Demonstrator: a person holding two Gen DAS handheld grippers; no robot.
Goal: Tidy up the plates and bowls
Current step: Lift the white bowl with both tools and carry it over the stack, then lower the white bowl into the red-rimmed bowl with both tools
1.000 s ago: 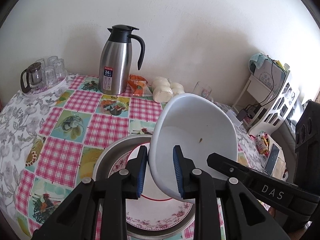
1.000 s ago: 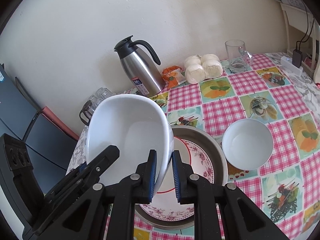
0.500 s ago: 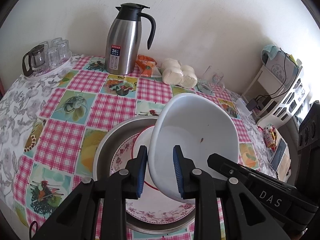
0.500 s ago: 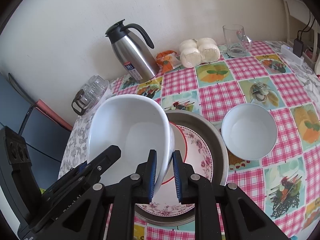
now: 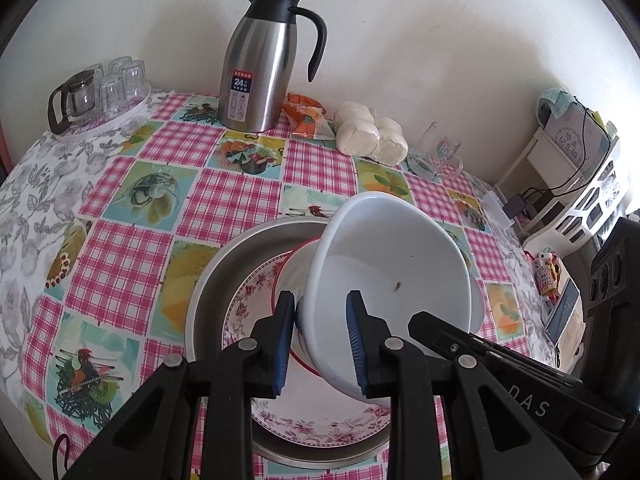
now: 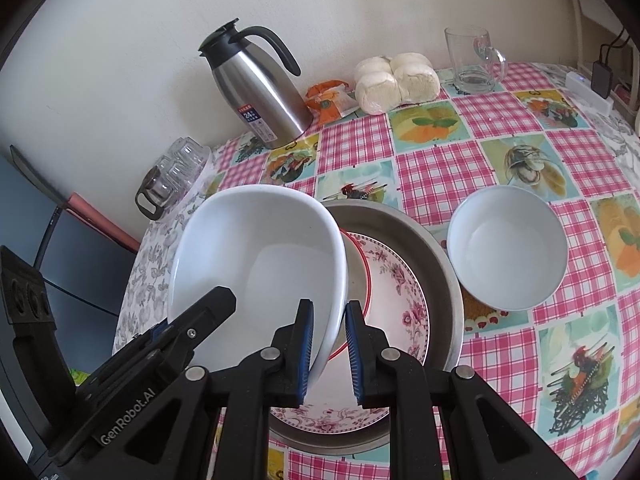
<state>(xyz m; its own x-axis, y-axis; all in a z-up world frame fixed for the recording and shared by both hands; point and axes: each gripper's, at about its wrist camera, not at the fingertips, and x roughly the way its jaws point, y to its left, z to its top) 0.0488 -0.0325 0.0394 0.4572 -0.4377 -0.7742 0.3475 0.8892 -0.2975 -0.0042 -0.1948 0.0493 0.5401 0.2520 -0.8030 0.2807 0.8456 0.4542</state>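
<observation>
Both tongs point(image 5: 320, 344) point(image 6: 329, 354) clamped, side by side

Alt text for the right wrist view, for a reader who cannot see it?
Both tongs, right and left, hold a large white bowl tilted above a floral plate in a metal basin. A smaller white bowl sits beside it on the checked tablecloth.

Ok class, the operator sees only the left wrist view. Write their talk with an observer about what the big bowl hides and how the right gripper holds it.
Operator: What is behind the big bowl?
Observer: A small bowl, empty, stands on the cloth right of the basin.
Operator: Where does the right gripper grip?
Observer: Across the big bowl's right rim, one finger inside and one outside, above the plate.
</observation>
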